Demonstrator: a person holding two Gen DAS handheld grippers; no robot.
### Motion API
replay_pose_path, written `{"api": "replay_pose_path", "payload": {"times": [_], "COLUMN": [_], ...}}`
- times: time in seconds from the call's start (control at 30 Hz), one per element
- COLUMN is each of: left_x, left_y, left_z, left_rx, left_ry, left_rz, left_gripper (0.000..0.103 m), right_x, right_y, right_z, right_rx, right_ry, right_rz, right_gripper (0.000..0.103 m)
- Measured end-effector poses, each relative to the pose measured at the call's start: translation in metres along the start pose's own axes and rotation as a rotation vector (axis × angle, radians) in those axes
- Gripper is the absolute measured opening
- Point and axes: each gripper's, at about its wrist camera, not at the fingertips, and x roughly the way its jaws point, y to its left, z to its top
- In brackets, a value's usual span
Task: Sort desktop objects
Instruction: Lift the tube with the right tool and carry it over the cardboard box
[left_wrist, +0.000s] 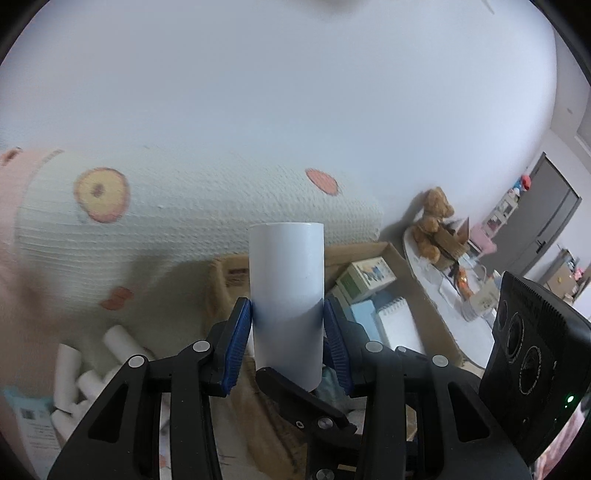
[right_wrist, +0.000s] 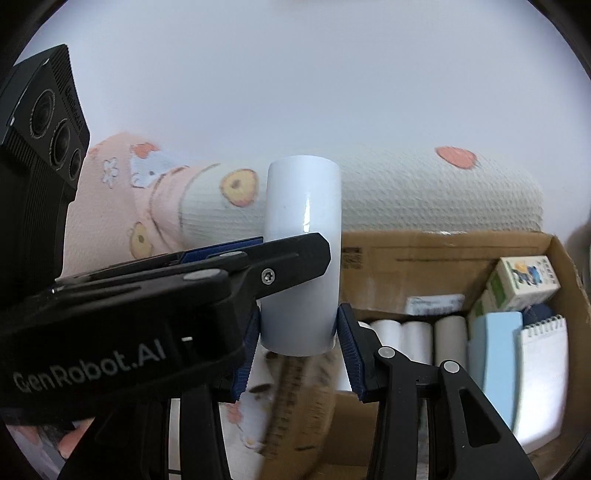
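The left gripper (left_wrist: 288, 343) is clamped on a white cylinder (left_wrist: 286, 295), its blue pads (left_wrist: 236, 347) pressing the tube's lower sides, so the tube stands upright between the fingers and rises well above them. In the right wrist view the right gripper (right_wrist: 299, 347) grips the same white cylinder (right_wrist: 303, 251) near its bottom end, pads on either side, while the left gripper's black finger (right_wrist: 258, 273) crosses in front of the tube from the left and hides a band of it. The tube's bottom end is cut off behind black gripper parts in the left view. Behind the cylinder, beyond both grippers, lies a large roll of white textured fabric (left_wrist: 184, 221) printed with orange and yellow shapes, blurred and partly hidden by the tube. Below and to the right of the fingers sits a cardboard box (right_wrist: 443, 251); inside it are white paper rolls (right_wrist: 417, 339), a light blue block (right_wrist: 495, 354), a spiral notepad (right_wrist: 543, 369) cut by the frame edge, and a green-and-white carton (right_wrist: 524, 284). Under the right gripper something brown with ruler-like marks (right_wrist: 295, 402) is too smeared to identify. To the left gripper's lower left lie more small white rolls (left_wrist: 81, 376), blurred. Far right of it, a teddy bear (left_wrist: 434, 221) sits among small clutter that cannot be made out.
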Motion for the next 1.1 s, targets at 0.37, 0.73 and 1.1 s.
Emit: {"api": "replay_pose_path", "payload": {"times": [0.37,0.73,1.1], "left_x": [0.061,0.117,0.156], "left_y": [-0.020,-0.021,-0.019], "left_z": [0.002,-0.005,-0.006], "left_rx": [0.014,-0.038,-0.120], "left_ry": [0.151,0.324,0.447], "left_rz": [-0.033,-0.065,-0.093], "left_gripper": [0.044,0.043,0.043], "right_x": [0.016,0.041,0.046], "right_y": [-0.065,-0.104,-0.120], "right_z": [0.002,-0.010,-0.016], "right_rx": [0.129,0.243,0.292], "right_ry": [0.159,0.350,0.418], "right_rz": [0.049,0.071,0.008], "right_gripper": [0.040,0.040,0.040]}}
